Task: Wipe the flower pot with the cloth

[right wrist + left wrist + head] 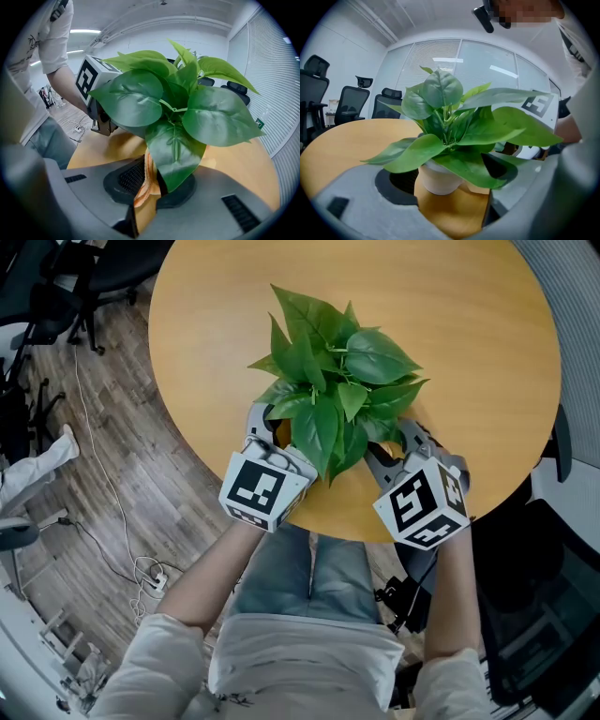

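While the right gripper (152, 177) has its jaws pinched nearly together on a fold of the orange-and-cream cloth (143, 193), the left gripper (453, 187) stands wide open with the white flower pot (438, 180) between its jaws. The pot sits close against the left-hand jaw, and bare tabletop shows between it and the other jaw, so nothing is clamped. I judge the step in hand to be the approach to the wipe, with the pot bracketed on one side and the cloth brought up on the other. From the head view both grippers reach in under the foliage from the near edge, with the pot between them and the cloth on its right side. A drooping leaf hides the pot wall from the right gripper view, so I cannot tell whether cloth and pot touch. The next move probably calls for steadying the pot with the left jaws, then pressing the cloth onto the wall and sweeping round it without snagging leaves. Beyond the tools, the plant (333, 381) spreads over the round wooden table (469, 334), with office chairs (349, 105) farther off.
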Demonstrator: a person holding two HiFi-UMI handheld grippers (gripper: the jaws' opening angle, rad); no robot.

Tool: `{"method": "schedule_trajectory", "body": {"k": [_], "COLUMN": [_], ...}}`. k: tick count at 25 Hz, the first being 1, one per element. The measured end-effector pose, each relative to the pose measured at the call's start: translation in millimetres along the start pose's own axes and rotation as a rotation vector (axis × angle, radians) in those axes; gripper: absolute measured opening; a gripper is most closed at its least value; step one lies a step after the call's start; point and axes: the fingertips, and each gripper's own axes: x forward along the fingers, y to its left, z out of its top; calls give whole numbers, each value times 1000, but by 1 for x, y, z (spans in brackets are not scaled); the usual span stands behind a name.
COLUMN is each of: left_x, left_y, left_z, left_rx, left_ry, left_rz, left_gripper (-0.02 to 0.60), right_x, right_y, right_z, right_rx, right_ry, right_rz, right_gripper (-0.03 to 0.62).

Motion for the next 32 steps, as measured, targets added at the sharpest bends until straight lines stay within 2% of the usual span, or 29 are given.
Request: {"method": "schedule_trajectory", "body": {"k": [10, 14, 20, 25, 29, 32], "left_x": [-3, -2, -7, -24, -31, -31], "left_y": [3, 2, -5, 3, 17, 17], "left_z": [-3, -2, -6, -10, -10, -8], "left_rx": [-35, -20, -10, 51, 65, 111], "left_ry": [5, 1, 11, 20, 18, 49], "left_rz": [110, 109, 9, -87, -213, -350], "left_gripper": [423, 423, 423, 425, 428, 433], "right_x": [2, 2, 1, 1, 3, 3], "right_y": [8, 7, 9, 7, 6, 7], "right_z": [5, 3, -1, 1, -1, -1], "right_rx": [-19, -12, -1, 2, 0, 1], "right_ry": [5, 1, 0, 2, 6, 8], "right_rz": [15, 24, 24, 23, 22, 22], "right_gripper": [49, 49, 49, 49, 49, 49]}}
